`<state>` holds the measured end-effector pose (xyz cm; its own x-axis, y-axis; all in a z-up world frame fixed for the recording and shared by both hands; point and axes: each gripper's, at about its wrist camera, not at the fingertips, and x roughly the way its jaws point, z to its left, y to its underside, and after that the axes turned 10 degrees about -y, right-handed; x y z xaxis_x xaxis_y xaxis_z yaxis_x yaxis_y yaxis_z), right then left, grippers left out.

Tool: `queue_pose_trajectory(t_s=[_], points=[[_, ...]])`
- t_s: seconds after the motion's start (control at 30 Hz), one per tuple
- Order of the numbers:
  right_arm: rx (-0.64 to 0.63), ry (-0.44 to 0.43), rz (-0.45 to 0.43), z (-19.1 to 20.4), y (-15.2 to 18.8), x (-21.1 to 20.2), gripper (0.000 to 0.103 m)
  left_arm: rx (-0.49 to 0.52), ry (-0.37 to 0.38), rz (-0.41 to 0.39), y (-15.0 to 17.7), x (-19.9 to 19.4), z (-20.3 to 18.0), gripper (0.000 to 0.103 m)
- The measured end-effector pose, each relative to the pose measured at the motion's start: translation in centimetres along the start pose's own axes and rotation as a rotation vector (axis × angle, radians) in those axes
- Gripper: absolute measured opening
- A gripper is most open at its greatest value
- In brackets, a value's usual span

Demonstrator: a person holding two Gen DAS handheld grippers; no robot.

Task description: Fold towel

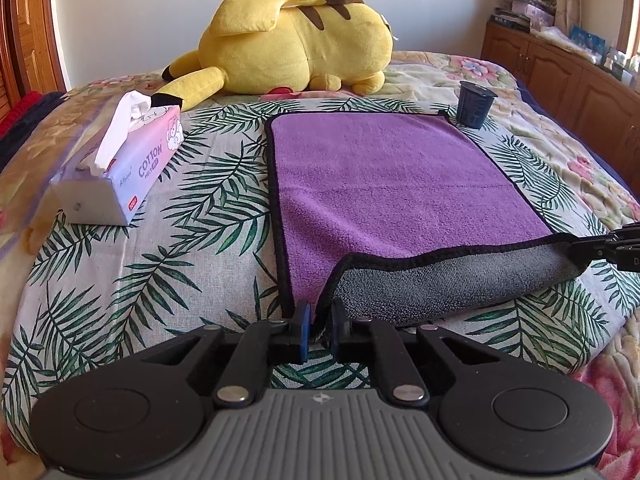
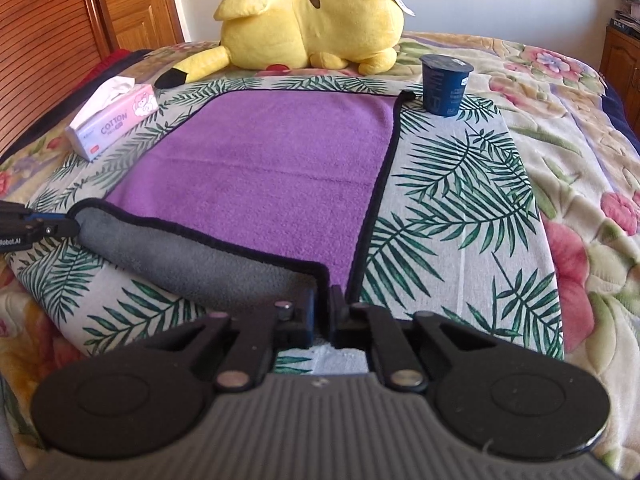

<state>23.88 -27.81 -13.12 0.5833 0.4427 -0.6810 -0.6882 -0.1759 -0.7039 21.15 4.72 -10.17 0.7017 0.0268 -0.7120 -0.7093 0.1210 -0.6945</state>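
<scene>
- Lying flat across the middle of both frames, the purple towel [image 1: 384, 176] has only its near edge raised, the grey underside rolled over
- left gripper [image 1: 320, 330] has its jaws narrow, pinching the near left corner at the lower centre of its frame
- right gripper [image 2: 322, 314] likewise has its jaws closed on the near right corner
- Folding is barely begun in my judgement: the near edge must yet travel to the far edge, by the dark cup [image 2: 446, 84] in the upper right
</scene>
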Motion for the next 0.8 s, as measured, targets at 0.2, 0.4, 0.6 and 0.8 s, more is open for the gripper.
queue_pose_trajectory(t_s=[0.2, 0.4, 0.6, 0.8], points=[[-0.009, 0.001, -0.018, 0.2, -0.1, -0.2, 0.004, -0.006, 0.007, -0.014, -0.2, -0.3, 0.1, 0.0], [-0.017, 0.0, -0.043, 0.3, -0.3, -0.6, 0.004, -0.01, 0.012, -0.037, -0.5, -0.9, 0.1, 0.0], [-0.027, -0.001, -0.078, 0.5, -0.7, -1.1, 0.004, -0.006, 0.023, -0.063, -0.9, -1.5, -0.2, 0.0], [-0.036, -0.002, -0.104, 0.5, -0.9, -1.5, 0.004, -0.011, 0.03, -0.095, -1.3, -2.3, -0.2, 0.0]])
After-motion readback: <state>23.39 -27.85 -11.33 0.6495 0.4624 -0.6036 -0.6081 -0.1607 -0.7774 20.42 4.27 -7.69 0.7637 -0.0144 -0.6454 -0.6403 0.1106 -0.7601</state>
